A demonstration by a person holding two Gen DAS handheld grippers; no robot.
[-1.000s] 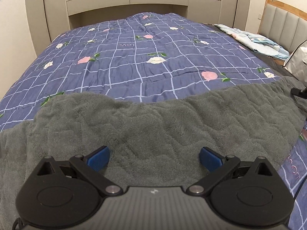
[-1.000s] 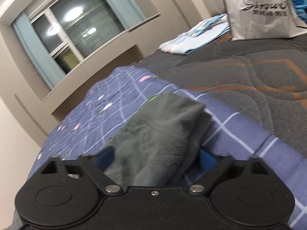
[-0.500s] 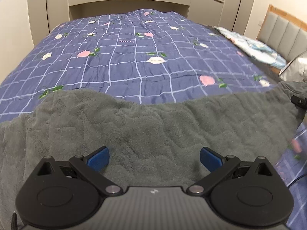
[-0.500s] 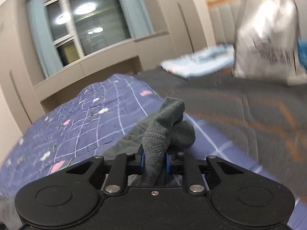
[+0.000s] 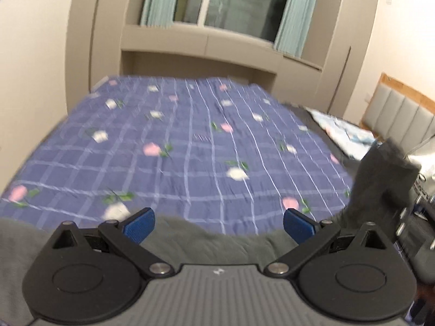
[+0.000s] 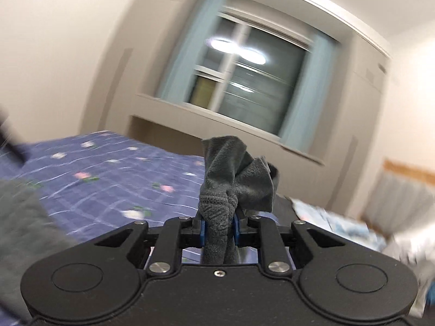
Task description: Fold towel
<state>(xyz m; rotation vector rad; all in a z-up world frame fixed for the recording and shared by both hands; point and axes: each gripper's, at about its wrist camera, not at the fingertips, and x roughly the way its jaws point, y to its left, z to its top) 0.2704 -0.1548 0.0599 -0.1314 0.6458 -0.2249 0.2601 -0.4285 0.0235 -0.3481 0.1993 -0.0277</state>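
A dark grey towel (image 5: 212, 241) lies across the near part of the bed, and its far edge shows between my left fingers. My left gripper (image 5: 217, 222) hangs open above that edge, with its blue pads wide apart and touching nothing. One towel corner (image 5: 380, 182) stands lifted at the right. My right gripper (image 6: 218, 226) is shut on that bunched corner (image 6: 231, 174), which sticks up past the blue pads. More of the towel (image 6: 21, 217) blurs past at the left of the right wrist view.
A blue checked bedspread (image 5: 190, 149) with pink and white flowers covers the bed. Pale blue bedding (image 5: 345, 133) lies at the far right by the padded headboard (image 5: 402, 114). Beige cabinets and a curtained window (image 5: 231, 5) stand behind the bed.
My right gripper closed on the towel corner, then rolled and lifted it off the bed. My left gripper rose and tilted up, still open, so less towel shows beneath it.
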